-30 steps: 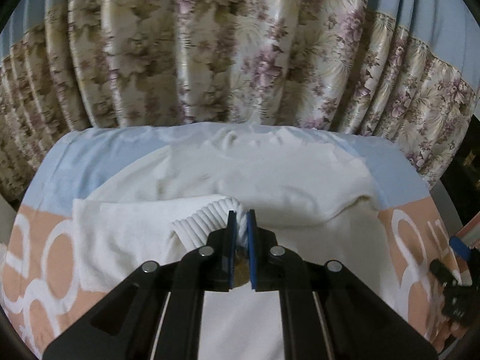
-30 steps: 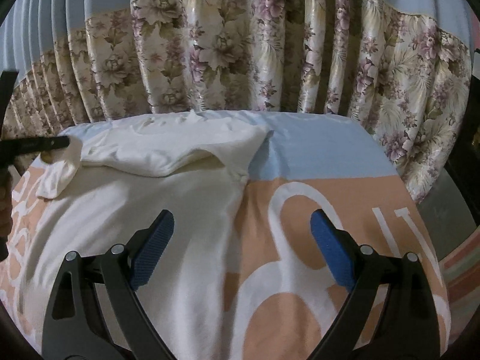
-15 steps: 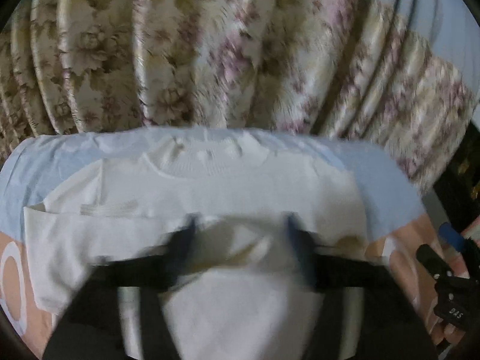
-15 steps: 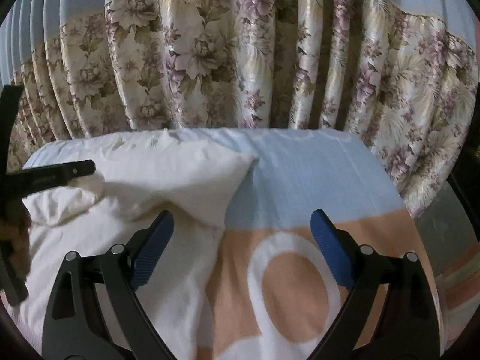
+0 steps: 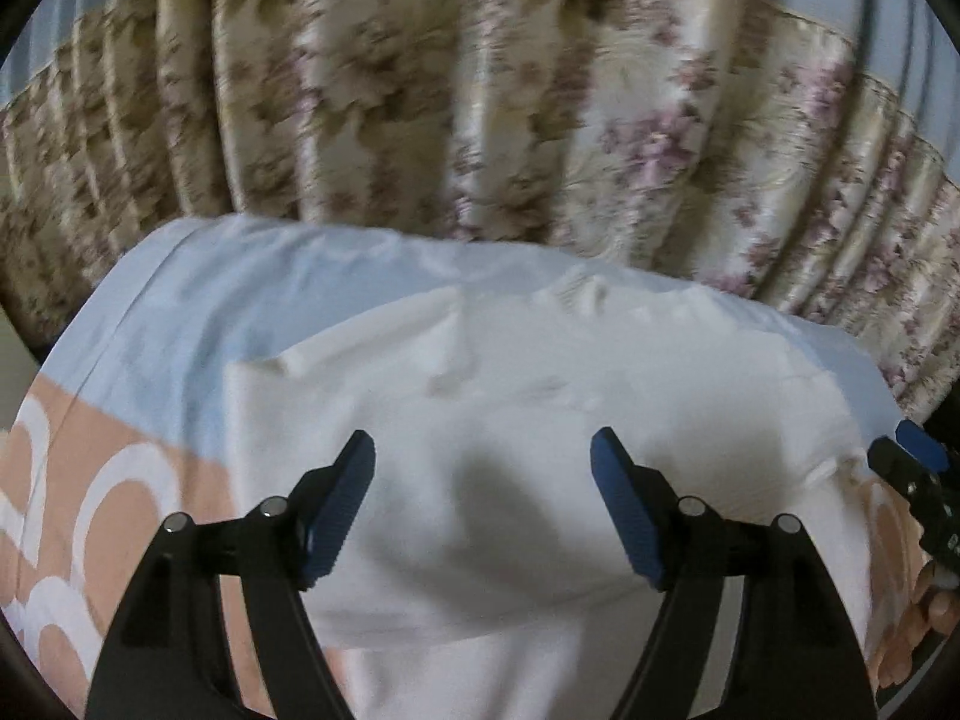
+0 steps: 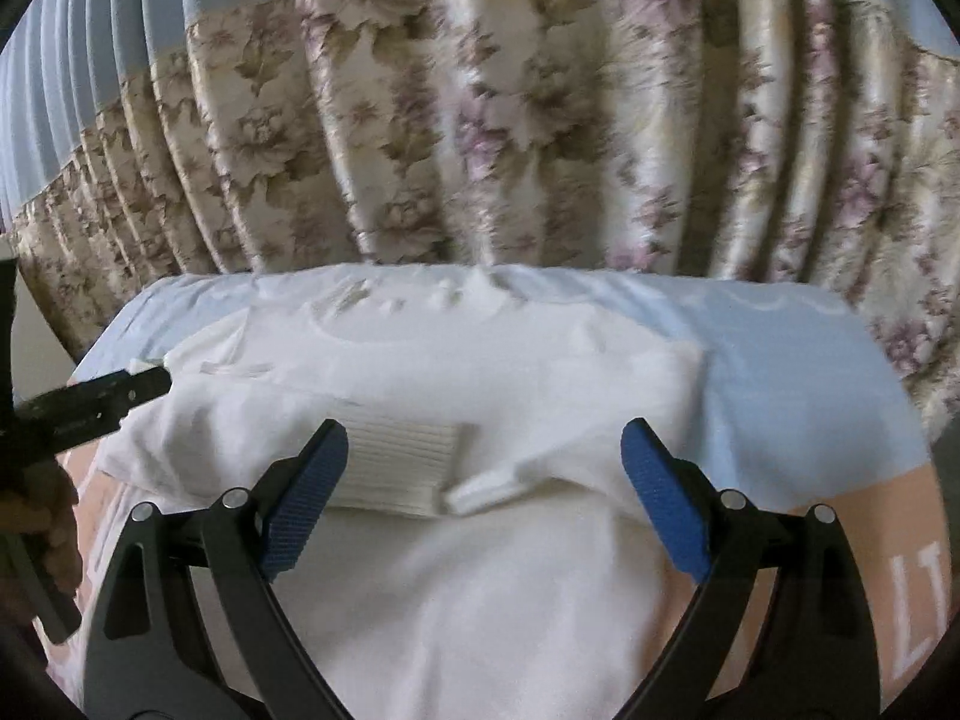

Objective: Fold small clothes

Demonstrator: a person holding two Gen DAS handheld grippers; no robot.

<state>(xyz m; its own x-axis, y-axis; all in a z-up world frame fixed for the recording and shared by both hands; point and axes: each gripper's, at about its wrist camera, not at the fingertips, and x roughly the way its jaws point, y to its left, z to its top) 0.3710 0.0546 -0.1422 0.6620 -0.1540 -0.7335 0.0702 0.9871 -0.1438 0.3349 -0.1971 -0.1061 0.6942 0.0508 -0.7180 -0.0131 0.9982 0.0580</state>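
Observation:
A white long-sleeved top (image 5: 492,420) lies flat on the bed with both sleeves folded in across its chest. My left gripper (image 5: 483,504) is open and empty, just above the folded body. In the right wrist view the top (image 6: 468,372) fills the middle, and a ribbed cuff (image 6: 402,462) lies on the folded sleeve. My right gripper (image 6: 483,492) is open and empty, with the cuff between its jaws' line of sight. The left gripper's tip (image 6: 96,402) shows at the left edge, and the right gripper's tip (image 5: 918,468) at the far right of the left wrist view.
The bed cover (image 6: 798,396) is pale blue at the far end and peach with white rings (image 5: 120,516) nearer me. A floral curtain (image 5: 480,120) hangs close behind the bed's far edge.
My left gripper let go of the ribbed cuff and opened. It drew to the right over the top. My right gripper moved left, over the folded sleeves.

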